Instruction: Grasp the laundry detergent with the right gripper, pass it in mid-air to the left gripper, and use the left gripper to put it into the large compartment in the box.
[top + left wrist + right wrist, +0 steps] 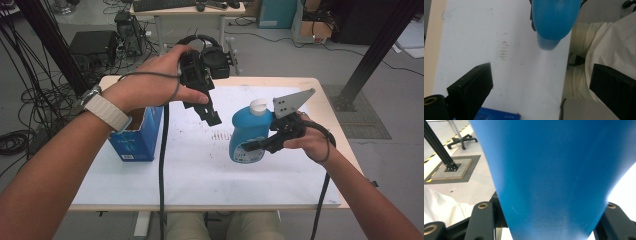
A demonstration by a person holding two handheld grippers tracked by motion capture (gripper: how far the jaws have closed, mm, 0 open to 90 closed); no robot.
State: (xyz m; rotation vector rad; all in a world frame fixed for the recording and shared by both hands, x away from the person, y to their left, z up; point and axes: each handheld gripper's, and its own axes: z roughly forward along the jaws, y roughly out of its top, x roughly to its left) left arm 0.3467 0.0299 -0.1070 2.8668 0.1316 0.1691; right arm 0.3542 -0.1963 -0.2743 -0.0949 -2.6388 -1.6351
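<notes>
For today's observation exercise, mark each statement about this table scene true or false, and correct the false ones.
1. The right tongs are shut on the blue bottle. True.
2. The left tongs hold the blue box. False: they are open and hold nothing, raised above the table.
3. The bottle has a white cap. True.
4. The bottle lies flat on its side. False: it is roughly upright, cap at the top.
5. The blue box sits at the person's left side of the table. True.
6. A red cloth covers the table. False: the cover is white, with a few dark smudges.
</notes>
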